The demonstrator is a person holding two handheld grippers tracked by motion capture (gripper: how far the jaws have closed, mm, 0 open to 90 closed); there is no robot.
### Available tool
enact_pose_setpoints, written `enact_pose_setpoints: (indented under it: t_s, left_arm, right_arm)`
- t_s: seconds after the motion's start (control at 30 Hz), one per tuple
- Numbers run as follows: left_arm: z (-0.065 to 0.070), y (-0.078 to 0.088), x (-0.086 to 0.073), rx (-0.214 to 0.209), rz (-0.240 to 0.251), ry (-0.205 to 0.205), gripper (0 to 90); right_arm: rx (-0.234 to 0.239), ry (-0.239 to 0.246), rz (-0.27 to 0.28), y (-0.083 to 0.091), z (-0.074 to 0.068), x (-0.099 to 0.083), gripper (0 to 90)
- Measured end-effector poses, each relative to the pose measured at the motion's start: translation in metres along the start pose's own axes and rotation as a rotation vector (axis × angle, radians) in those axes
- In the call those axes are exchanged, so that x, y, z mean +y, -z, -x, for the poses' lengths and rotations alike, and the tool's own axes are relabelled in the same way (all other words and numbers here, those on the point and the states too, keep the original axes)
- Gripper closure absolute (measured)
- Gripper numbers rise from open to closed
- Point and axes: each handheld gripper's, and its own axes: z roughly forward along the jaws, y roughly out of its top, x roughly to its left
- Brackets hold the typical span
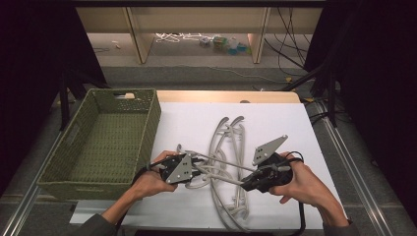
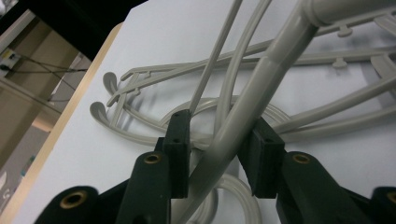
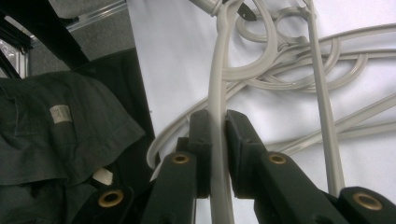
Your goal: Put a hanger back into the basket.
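- Right gripper (image 3: pixel 215 126): jaws clamped on a thin grey plastic hanger (image 1: pixel 223 169), lifted above the pile on the white table (image 1: pixel 187 123).
- Left gripper (image 2: pixel 219 140): jaws narrow around the hanger's bar; pad contact apparently incomplete.
- Green woven basket (image 1: pixel 147 115): left, apart.

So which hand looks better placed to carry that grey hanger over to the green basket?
Probably the left. Its gripper is nearer the basket, though the hanger sits loosely between its jaws; the right gripper already clamps it.
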Motion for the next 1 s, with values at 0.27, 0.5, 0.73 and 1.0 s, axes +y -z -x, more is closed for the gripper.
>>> enact_pose_setpoints:
  t_s: [0.27, 0.5, 0.73, 1.0]
  left_arm:
    - [-0.004, 0.007, 0.014, -0.007, -0.036, -0.102, 74.5]
    - [-0.009, 0.016, 0.023, -0.004, 0.007, -0.058, 79.2]
    - [-0.018, 0.029, 0.026, 0.006, -0.016, 0.03, 79.5]
    - [-0.029, 0.037, 0.028, 0.031, -0.029, 0.219, 79.5]
  right_arm:
    - [-0.057, -0.038, 0.042, 0.007, 0.01, -0.005, 71.1]
    - [-0.154, -0.1, 0.146, 0.017, 0.017, -0.002, 44.3]
    - [-0.308, -0.11, 0.384, 0.045, 0.015, 0.005, 31.5]
    - [-0.421, -0.139, 0.496, 0.063, 0.008, 0.005, 24.8]
